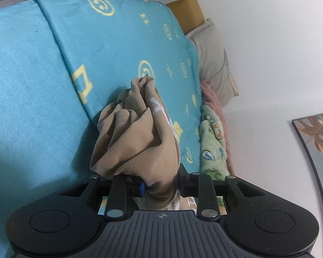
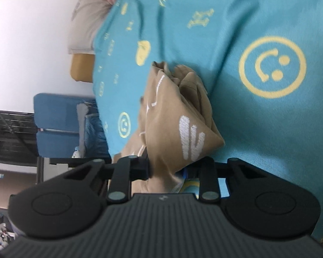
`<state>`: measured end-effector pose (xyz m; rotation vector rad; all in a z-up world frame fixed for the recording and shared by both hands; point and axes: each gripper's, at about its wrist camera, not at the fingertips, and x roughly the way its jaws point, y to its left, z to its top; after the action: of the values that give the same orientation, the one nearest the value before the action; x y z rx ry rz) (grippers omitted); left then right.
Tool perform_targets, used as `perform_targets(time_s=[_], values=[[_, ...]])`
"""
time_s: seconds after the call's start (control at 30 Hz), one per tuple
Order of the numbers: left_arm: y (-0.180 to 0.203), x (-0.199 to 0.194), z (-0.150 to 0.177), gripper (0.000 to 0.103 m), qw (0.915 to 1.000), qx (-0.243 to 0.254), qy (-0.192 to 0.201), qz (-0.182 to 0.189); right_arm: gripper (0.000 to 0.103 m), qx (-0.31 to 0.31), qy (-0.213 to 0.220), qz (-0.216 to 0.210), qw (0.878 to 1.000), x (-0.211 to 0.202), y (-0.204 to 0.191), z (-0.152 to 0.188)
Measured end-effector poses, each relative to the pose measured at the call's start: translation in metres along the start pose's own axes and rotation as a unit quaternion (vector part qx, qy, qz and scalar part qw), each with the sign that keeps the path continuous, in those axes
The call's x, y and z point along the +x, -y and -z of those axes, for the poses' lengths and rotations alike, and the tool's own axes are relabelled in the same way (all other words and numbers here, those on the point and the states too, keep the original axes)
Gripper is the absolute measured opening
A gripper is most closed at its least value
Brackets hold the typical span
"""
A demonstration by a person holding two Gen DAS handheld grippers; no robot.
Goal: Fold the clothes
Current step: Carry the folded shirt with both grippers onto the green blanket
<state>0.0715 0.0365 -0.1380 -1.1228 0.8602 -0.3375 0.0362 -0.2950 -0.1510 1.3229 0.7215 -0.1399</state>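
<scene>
Both grippers have their jaws closed tight on the same tan garment point(image 1: 137, 137), the left gripper point(image 1: 161, 185) and right gripper point(image 2: 168, 169) each pinching a thick bunched wad of it, held up over the teal blanket point(image 1: 32, 86) on the bed. From where I stand, the worry is those 2 grips: several layers are caught together, so pulling apart may drag out a twisted rope, or a layer may slip free and drop crumpled.
</scene>
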Motion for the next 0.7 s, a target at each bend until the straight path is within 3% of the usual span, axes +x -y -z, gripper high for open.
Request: perform_targets(time_s=[0.23,0.37,0.53,0.7], values=[[0.04,-0.039,0.018,0.028,0.9986,-0.003,-0.051,0.012,0.029,-0.016,0.033,-0.017,0.999,-0.057,-0.016,0.004],[0.087,-0.046,0.032,0.028,0.9956,0.036,-0.086,0.002,0.029,-0.017,0.055,-0.035,0.998,-0.097,-0.021,-0.006],[0.151,-0.018,0.052,0.028,0.9914,0.083,-0.101,0.011,0.029,-0.015,0.085,-0.041,0.995,-0.138,-0.035,-0.044],[0.214,0.054,0.089,0.028,0.9846,0.103,-0.14,0.023,0.029,-0.034,0.13,-0.035,0.99,-0.176,-0.039,-0.115]])
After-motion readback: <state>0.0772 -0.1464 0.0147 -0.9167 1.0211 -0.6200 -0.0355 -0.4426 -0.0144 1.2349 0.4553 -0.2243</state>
